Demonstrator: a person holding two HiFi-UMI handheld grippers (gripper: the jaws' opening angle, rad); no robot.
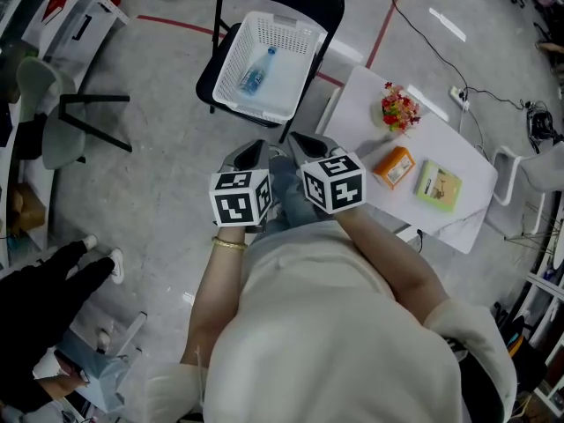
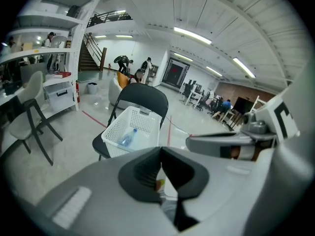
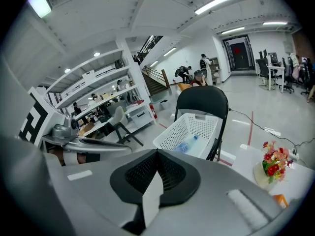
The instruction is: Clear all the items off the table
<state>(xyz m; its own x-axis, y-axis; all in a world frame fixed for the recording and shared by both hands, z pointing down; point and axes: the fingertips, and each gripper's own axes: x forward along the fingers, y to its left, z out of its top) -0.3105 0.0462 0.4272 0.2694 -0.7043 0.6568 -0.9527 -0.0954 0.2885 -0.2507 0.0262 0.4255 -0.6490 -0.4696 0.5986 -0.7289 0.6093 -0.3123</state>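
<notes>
Both jaws were together and empty: left gripper [image 1: 250, 154] and right gripper [image 1: 305, 144] sat side by side, aimed at the basket [image 1: 300, 33] ahead, which held a bottle [image 1: 256, 73]. The flowers [image 1: 400, 108], orange box [image 1: 394, 166] and green box [image 1: 439, 185] lay on the table [image 1: 352, 104], off to the right gripper's right, orange box nearest. Judgement: take that box with the right gripper, opening the jaws before the approach and closing across its narrow side; the flowers look top-heavy, so grip low.
</notes>
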